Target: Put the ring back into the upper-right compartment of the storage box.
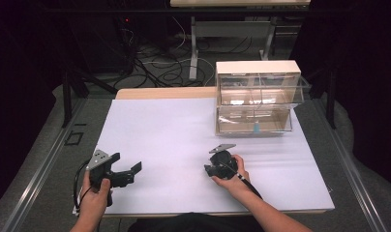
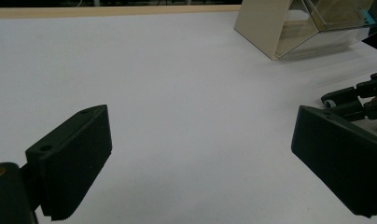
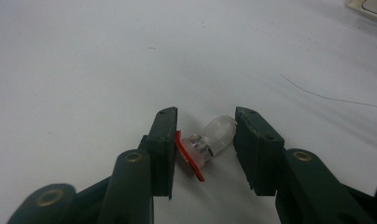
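Observation:
My right gripper [image 3: 204, 133] has its jaws closed on a small clear bulb-shaped piece [image 3: 213, 138] with a red base, just above the white sheet [image 1: 174, 125]. The red base presses one jaw and the clear tip touches the other. In the high view this gripper [image 1: 209, 170] sits right of centre, near the front edge, in the person's hand. My left gripper [image 1: 128, 163] rests at the front left with its jaws wide apart and nothing between them [image 2: 200, 126]. The right gripper [image 2: 359, 95] also appears at the left gripper view's right edge.
A clear two-drawer box [image 1: 256, 96] with a beige top stands at the back right of the sheet; a small blue item [image 1: 256, 127] lies in its lower drawer. The box's corner [image 2: 280, 28] is far ahead of my left gripper. Cables lie on the floor beyond the table.

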Available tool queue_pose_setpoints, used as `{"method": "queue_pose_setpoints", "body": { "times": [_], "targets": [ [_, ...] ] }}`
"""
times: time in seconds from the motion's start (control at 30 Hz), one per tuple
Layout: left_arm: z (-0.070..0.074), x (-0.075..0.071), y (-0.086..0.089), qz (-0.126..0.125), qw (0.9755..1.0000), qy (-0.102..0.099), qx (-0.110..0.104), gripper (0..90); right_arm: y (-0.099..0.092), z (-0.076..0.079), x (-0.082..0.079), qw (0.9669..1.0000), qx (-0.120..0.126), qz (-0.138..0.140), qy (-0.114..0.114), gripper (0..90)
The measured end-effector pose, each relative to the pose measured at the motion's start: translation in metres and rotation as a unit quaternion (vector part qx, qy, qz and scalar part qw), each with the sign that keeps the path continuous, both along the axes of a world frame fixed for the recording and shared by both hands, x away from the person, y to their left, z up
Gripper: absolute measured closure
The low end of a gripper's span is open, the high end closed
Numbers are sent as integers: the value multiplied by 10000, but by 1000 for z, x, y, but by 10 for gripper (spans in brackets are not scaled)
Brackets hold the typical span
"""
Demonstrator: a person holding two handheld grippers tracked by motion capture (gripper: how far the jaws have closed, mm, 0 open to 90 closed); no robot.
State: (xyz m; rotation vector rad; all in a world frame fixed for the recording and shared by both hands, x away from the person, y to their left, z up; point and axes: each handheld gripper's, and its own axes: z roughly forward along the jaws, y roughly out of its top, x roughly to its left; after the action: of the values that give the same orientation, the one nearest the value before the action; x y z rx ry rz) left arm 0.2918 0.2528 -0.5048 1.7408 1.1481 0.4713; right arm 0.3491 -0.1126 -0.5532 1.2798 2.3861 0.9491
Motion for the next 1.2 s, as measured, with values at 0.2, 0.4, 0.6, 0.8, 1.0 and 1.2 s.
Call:
{"method": "queue_pose_setpoints", "body": {
  "times": [0.2,0.4,0.6,0.8,1.0,1.2],
  "targets": [
    [0,0,0,-8,10000,2,-2,57,-2,2,1,9999,35,-14,133,599],
    [0,0,0,-5,10000,3,-1,59,-5,2,3,9995,250,-111,132,598],
    [0,0,0,-4,10000,-2,0,59,-9,5,4,9982,534,-212,174,599],
    [0,0,0,-3,10000,-1,-12,59,-12,10,5,9972,694,-262,136,599],
    [0,0,1,-7,10000,12,-11,59,-15,19,4,9957,846,-342,177,599],
    [1,-1,1,5,10000,22,-22,59,-21,28,3,9931,1066,-459,159,599]
  ]
}}
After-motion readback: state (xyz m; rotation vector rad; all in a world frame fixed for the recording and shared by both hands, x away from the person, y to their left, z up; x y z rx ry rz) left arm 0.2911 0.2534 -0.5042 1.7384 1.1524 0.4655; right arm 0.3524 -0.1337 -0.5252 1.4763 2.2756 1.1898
